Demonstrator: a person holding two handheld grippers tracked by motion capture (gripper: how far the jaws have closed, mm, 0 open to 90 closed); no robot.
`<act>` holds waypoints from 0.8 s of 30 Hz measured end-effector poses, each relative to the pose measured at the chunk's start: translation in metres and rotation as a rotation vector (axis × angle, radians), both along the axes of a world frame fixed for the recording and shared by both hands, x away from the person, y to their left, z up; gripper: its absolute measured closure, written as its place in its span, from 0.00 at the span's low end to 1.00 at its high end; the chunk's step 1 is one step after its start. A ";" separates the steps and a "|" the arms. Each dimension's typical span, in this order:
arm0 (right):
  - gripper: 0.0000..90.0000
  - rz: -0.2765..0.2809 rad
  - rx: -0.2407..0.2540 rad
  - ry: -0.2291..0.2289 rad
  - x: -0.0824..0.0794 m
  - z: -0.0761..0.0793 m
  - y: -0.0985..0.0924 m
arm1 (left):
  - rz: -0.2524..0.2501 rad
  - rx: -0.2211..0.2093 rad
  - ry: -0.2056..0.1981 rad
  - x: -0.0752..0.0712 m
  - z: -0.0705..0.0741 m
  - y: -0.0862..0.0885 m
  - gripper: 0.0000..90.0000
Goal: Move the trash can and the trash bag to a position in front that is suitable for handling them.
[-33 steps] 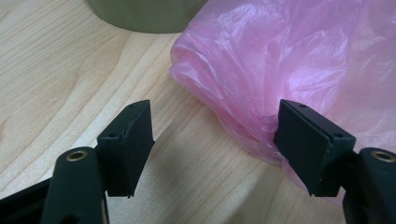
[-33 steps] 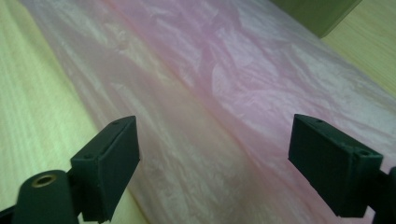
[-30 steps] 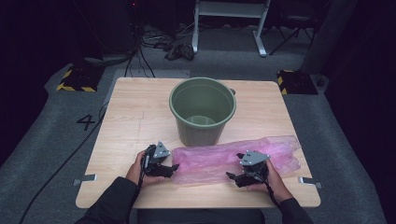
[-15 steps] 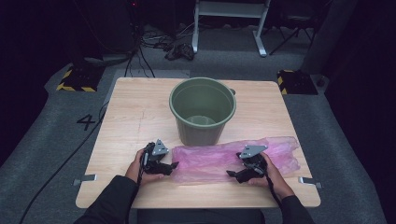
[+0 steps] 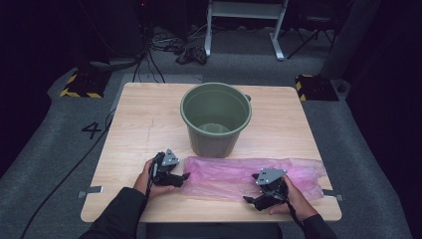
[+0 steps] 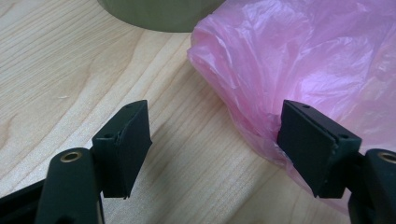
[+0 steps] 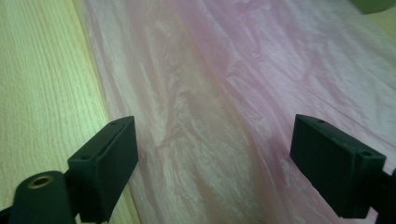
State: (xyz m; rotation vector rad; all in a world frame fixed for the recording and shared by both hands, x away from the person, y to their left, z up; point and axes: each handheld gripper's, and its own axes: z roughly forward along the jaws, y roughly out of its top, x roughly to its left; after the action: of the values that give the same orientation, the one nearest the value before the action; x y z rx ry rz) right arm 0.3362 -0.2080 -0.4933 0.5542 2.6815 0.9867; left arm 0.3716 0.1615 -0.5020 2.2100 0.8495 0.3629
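Note:
A pink plastic bag lies flat and crumpled across the near part of the wooden table, in front of a green bucket. My left gripper rests at the bag's left end, held in a hand. In the left gripper view its jaws stand open, and the bag's end lies by the right jaw. My right gripper sits on the bag's near edge toward the right. Its jaws are wide open low over the wrinkled film, with nothing pinched.
The bucket stands upright and empty at mid-table, its base just beyond the left gripper. Bare wood borders the bag on the near side. Dark floor, cables and a stand's legs lie behind the table.
My right gripper edged away over the bag, then came back toward the table's near edge. The bag's right end lies flatter. The left gripper has stayed put.

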 end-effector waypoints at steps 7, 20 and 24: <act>0.00 -0.065 0.039 0.032 0.016 -0.008 -0.005 | -0.012 0.008 0.002 -0.001 0.001 0.001 0.28; 0.54 -0.126 0.100 0.031 0.029 -0.003 -0.014 | -0.026 -0.079 -0.061 -0.028 0.022 0.030 0.27; 0.72 -0.131 0.092 0.026 0.031 -0.001 -0.011 | 0.007 -0.065 -0.049 -0.030 0.020 0.040 0.27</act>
State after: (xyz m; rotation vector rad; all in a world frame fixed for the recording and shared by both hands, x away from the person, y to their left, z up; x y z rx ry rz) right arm 0.3671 -0.2188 -0.4942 0.7560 2.5936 1.0764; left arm 0.3420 0.2012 -0.4824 2.1299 0.8317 0.3863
